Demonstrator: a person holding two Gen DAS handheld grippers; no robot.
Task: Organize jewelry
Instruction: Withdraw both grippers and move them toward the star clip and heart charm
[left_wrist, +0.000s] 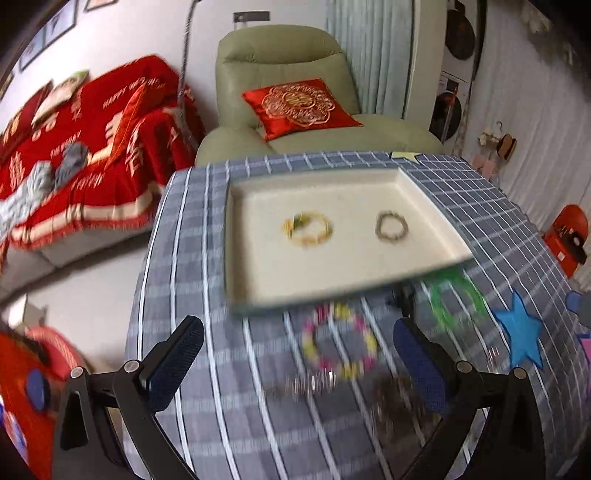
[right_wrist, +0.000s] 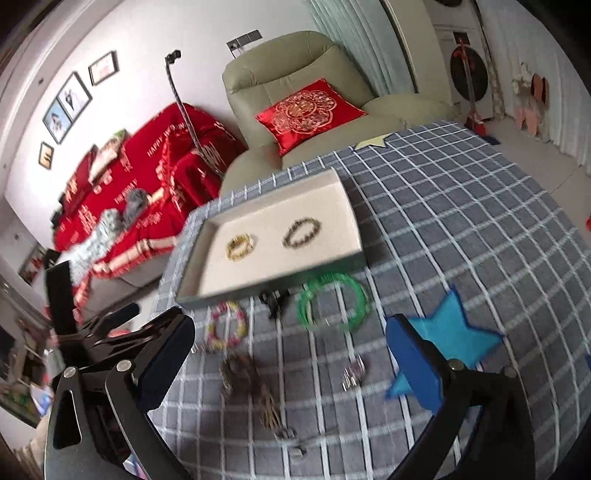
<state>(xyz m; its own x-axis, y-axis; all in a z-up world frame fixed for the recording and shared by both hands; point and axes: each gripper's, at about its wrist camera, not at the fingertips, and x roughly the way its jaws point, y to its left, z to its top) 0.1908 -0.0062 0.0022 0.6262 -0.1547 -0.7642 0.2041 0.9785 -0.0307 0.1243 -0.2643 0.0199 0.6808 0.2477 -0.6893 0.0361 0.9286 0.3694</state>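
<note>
A cream tray (left_wrist: 258, 280) (right_wrist: 347, 206) lies on the checked tablecloth and holds a gold bracelet (left_wrist: 307, 229) (right_wrist: 240, 246) and a bronze bead bracelet (left_wrist: 391, 226) (right_wrist: 301, 232). In front of it lie a pink and yellow bead bracelet (left_wrist: 339, 341) (right_wrist: 226, 326), a green bangle (left_wrist: 456, 297) (right_wrist: 334, 301), a small black clip (right_wrist: 273, 301), a brown tangled necklace (right_wrist: 255, 387) and a small silver piece (right_wrist: 354, 373). My left gripper (left_wrist: 297, 354) is open above the pink and yellow bracelet. My right gripper (right_wrist: 291, 354) is open above the brown necklace. Both are empty.
A blue felt star (left_wrist: 521, 332) (right_wrist: 450, 332) lies at the right on the tablecloth (left_wrist: 207, 369) (right_wrist: 461, 221). A green armchair with a red cushion (left_wrist: 299, 105) (right_wrist: 308, 112) stands behind the table. A red-covered sofa (left_wrist: 85, 155) is at the left. The left gripper's body shows in the right wrist view (right_wrist: 74, 317).
</note>
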